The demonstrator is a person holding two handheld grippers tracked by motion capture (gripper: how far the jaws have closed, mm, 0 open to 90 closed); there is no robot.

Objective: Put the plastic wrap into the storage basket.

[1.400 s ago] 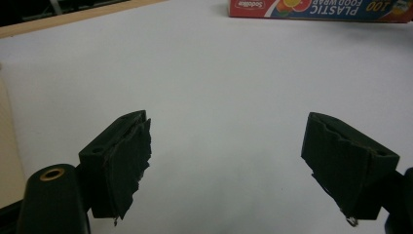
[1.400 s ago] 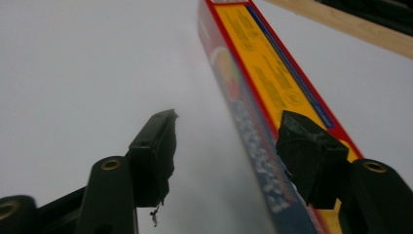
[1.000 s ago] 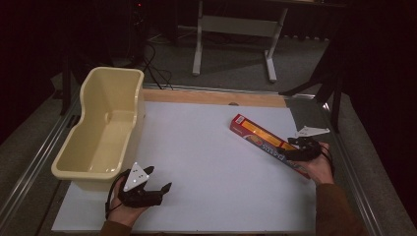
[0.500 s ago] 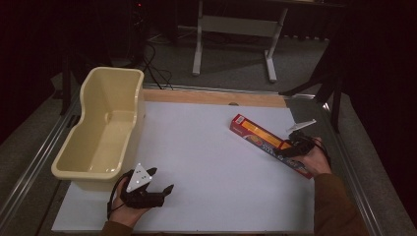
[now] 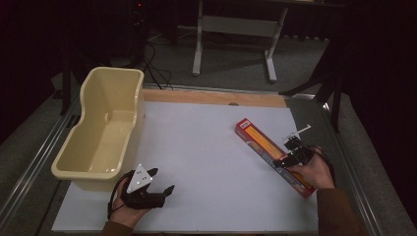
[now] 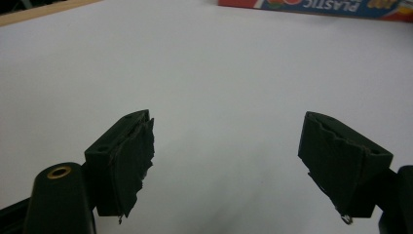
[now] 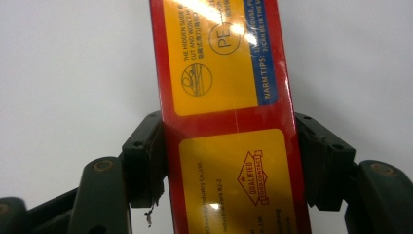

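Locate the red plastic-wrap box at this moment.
In the high view the red plastic-wrap box lies diagonally on the right side of the white table, its near half clamped between the right hand-held gripper jaws.

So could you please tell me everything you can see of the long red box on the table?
The long red box is slim, glossy card, with yellow label panels and a blue strip; "PLASTIC" shows on its side. It lies flat and diagonal on the right of the white table, far from the tub. The right tool straddles it toward its near end, jaws pressed against both long sides.
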